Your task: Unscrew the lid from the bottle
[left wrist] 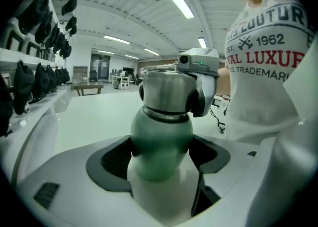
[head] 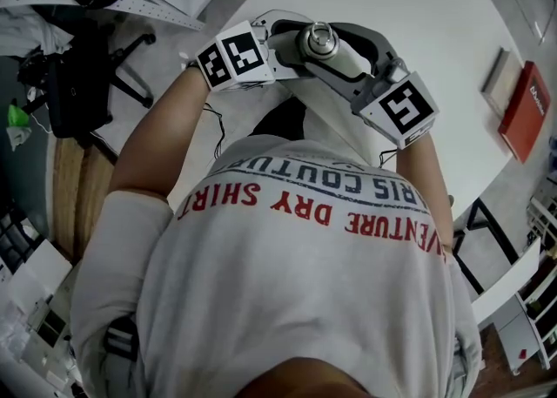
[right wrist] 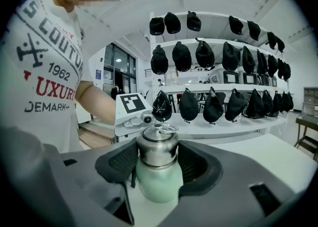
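Where the head view is read from left to right, a black office chair [head: 87,83] stands on the floor at the far left, beside the round white surface [head: 435,13]. Next comes the left gripper [left wrist: 161,159], whose marker cube [head: 231,58] carries black-and-white square patterns. Its jaws are clamped on the pale green body of the bottle [left wrist: 161,141], one dark pad on each side, just below the shoulder. The bottle is held between the two grippers in front of the person's T-shirt [head: 305,283], above the near edge of the surface. The steel lid [left wrist: 166,92] sits on the neck, with a wire ring [right wrist: 166,129] on top. With the lid on, the contents cannot be seen. The right gripper [right wrist: 157,159] follows, with its own marker cube [head: 405,109]. Its jaws are closed on the lid, a ribbed dark pad against each side.

T-shirt print, seen from above, is upside down: red "DRY SHIRT" and part of "VENTURE", dark "COUTU". In the gripper views "COUTURE", "1962", red "LUXUR" and "TRADEMAR" can be read, the last two cut off.

At the far right of the surface lies a red flat item [head: 525,109] with white lettering too small to read, just beside a grey flat item [head: 500,78]. Wall shelves [right wrist: 218,88] carry rows of black caps [right wrist: 213,104].
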Action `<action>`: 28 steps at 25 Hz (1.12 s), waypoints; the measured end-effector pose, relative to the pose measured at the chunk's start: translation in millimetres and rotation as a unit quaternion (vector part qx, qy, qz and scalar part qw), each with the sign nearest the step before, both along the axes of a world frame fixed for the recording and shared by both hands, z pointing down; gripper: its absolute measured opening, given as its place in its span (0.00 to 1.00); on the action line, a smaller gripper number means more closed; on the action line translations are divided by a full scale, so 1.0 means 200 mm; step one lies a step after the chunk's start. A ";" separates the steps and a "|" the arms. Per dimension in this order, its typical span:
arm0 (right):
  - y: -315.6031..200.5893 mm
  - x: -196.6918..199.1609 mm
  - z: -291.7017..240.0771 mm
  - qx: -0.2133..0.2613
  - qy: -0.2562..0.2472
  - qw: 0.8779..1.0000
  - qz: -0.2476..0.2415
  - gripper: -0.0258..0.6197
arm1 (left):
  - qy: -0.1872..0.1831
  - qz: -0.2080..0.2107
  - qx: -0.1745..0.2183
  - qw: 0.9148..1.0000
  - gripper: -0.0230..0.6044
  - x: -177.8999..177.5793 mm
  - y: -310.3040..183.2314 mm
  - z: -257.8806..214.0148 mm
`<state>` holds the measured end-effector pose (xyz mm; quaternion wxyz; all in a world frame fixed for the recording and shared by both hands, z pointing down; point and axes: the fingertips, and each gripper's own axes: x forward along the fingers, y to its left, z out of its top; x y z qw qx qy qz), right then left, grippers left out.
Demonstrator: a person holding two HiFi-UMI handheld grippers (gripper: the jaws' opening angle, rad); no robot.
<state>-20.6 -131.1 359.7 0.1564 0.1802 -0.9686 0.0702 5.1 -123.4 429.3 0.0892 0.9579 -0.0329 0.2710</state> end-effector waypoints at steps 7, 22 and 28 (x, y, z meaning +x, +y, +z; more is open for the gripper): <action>0.00 -0.01 -0.01 0.004 0.000 0.999 -0.035 0.43 | -0.005 0.050 -0.006 0.999 0.63 0.00 0.00 -0.01; 0.01 0.01 -0.07 0.010 -0.023 0.999 -0.022 0.43 | 0.005 -0.009 0.008 1.000 0.63 -0.03 0.03 -0.07; 0.01 0.03 -0.17 0.015 -0.051 0.999 0.009 0.43 | 0.050 -0.079 0.005 0.996 0.63 -0.13 0.04 -0.20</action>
